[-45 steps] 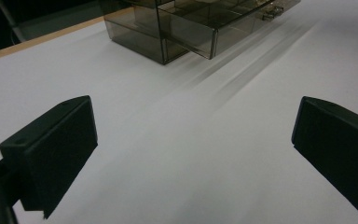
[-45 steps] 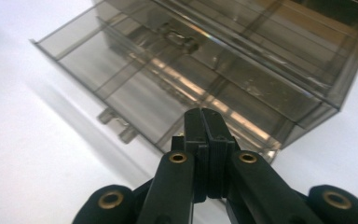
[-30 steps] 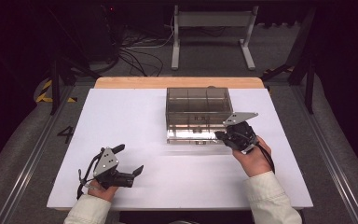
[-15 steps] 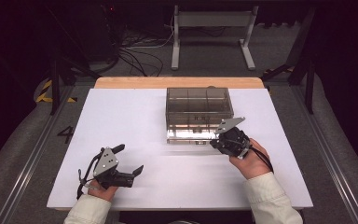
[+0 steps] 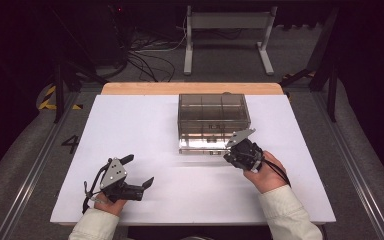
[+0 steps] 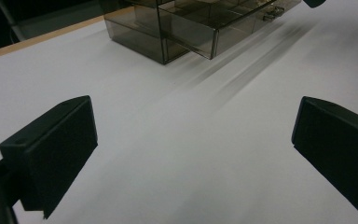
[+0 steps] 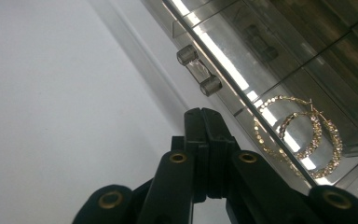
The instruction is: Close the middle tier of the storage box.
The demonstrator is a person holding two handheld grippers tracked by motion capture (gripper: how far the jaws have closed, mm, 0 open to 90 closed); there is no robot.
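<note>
Reaching toward the smoky clear drawer box [image 5: 213, 121] at the centre of the high view, the right gripper [image 5: 232, 152] sat at the box's lower right corner, its jaws pressed fully together with nothing between them. In the right gripper view its tip [image 7: 204, 122] pointed just below a small clear drawer handle [image 7: 198, 71], apart from it, and a pair of gold hoop earrings [image 7: 303, 135] lay inside the drawer at the right of the frame. The left gripper [image 5: 140, 172] rested on the white table [image 5: 130, 125] at the lower left of the high view, jaws spread wide and empty. Judging by this, the step in hand was approaching the handle; the next move would call for parting the jaws and closing them on it, or hooking behind it.
</note>
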